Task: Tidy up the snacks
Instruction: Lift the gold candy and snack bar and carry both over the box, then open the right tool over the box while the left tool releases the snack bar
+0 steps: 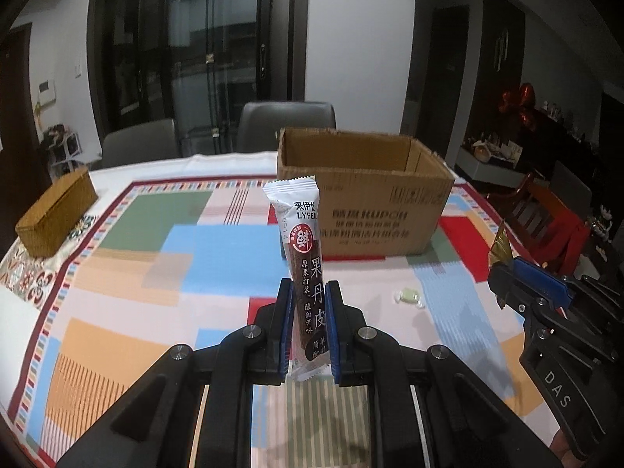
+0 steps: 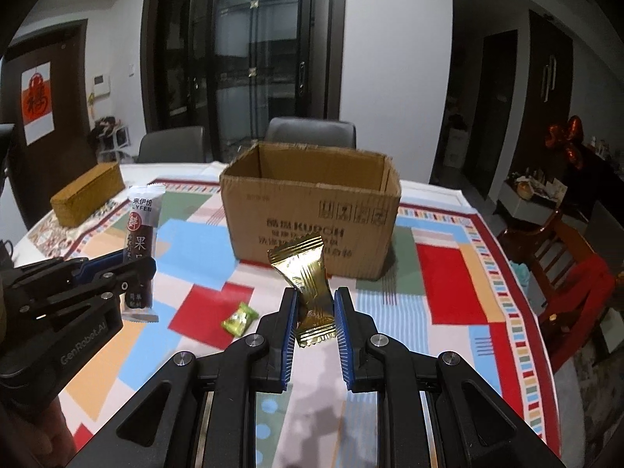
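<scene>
My left gripper (image 1: 309, 292) is shut on a tall white and brown fruit-leather bar (image 1: 302, 241), held upright above the table. It also shows in the right wrist view (image 2: 141, 241). My right gripper (image 2: 315, 300) is shut on a gold-wrapped snack (image 2: 310, 284), also lifted; its gold tip shows in the left wrist view (image 1: 501, 247). An open cardboard box (image 1: 366, 202) (image 2: 312, 214) stands ahead of both grippers; what its inside holds is hidden. A small green wrapped candy (image 1: 408, 297) (image 2: 240, 319) lies on the tablecloth between the grippers.
A woven brown box (image 1: 56, 212) (image 2: 87, 194) sits at the table's far left. Two grey chairs (image 1: 286, 126) stand behind the table. A wooden chair with a red cushion (image 2: 561, 273) is off the right edge. The tablecloth (image 1: 136, 273) is multicoloured.
</scene>
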